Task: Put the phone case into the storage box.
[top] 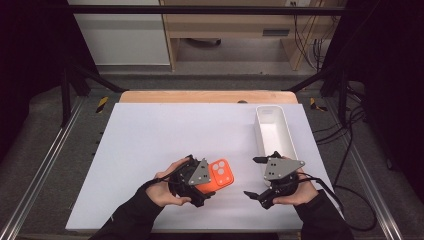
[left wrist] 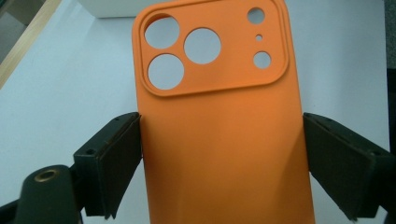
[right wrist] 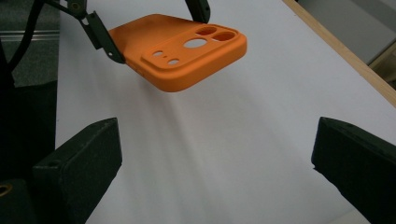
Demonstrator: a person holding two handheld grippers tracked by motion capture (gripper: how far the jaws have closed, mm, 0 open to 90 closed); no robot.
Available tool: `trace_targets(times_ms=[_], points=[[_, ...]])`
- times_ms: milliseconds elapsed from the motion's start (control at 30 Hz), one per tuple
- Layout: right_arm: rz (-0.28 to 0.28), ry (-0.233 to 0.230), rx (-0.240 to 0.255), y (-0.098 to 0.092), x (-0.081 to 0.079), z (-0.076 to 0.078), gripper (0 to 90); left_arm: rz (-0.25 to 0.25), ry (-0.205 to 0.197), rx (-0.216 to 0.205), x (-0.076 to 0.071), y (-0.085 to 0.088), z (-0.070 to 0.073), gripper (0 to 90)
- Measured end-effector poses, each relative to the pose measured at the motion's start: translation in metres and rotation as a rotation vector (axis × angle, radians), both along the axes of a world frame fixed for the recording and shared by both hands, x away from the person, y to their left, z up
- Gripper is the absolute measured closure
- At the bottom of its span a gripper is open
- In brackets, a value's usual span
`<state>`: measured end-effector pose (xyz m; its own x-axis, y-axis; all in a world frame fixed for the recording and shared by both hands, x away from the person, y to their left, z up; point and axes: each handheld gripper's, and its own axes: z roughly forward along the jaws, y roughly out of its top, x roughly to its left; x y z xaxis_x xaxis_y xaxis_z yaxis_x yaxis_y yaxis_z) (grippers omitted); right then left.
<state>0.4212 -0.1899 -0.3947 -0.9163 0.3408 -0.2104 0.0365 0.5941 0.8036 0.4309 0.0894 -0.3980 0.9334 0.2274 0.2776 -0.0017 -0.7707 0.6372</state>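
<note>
An orange phone case [top: 220,173] with round camera cut-outs hangs a little above the white table sheet [top: 165,130], back face up. My left gripper [top: 212,179] is shut on its two long edges; in the left gripper view the pads [left wrist: 122,154] press on either side of the case [left wrist: 219,140]. My right gripper [top: 251,176] stands to the right of the case, apart from it, jaws wide open with nothing between them. From the right gripper view the case [right wrist: 182,49] floats ahead of the open gripper [right wrist: 217,135], casting a soft shadow on the sheet.
A long white bin [top: 288,131] stands at the back right of the sheet, just beyond my right hand. The wooden table edge [top: 200,96] runs along the far side. Dark frame rails and cables flank the table.
</note>
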Motion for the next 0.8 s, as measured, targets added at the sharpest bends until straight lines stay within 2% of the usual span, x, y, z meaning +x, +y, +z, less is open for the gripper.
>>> trace_targets(times_ms=[367,800], points=[[0.055,-0.014,-0.048,0.010,-0.002,0.004,2.1,-0.034,0.001,-0.006,-0.001,-0.001,0.001,13.5],[0.122,-0.026,-0.083,0.020,-0.003,0.004,2.1,-0.074,-0.018,0.012,-0.004,-0.007,-0.001,13.5]])
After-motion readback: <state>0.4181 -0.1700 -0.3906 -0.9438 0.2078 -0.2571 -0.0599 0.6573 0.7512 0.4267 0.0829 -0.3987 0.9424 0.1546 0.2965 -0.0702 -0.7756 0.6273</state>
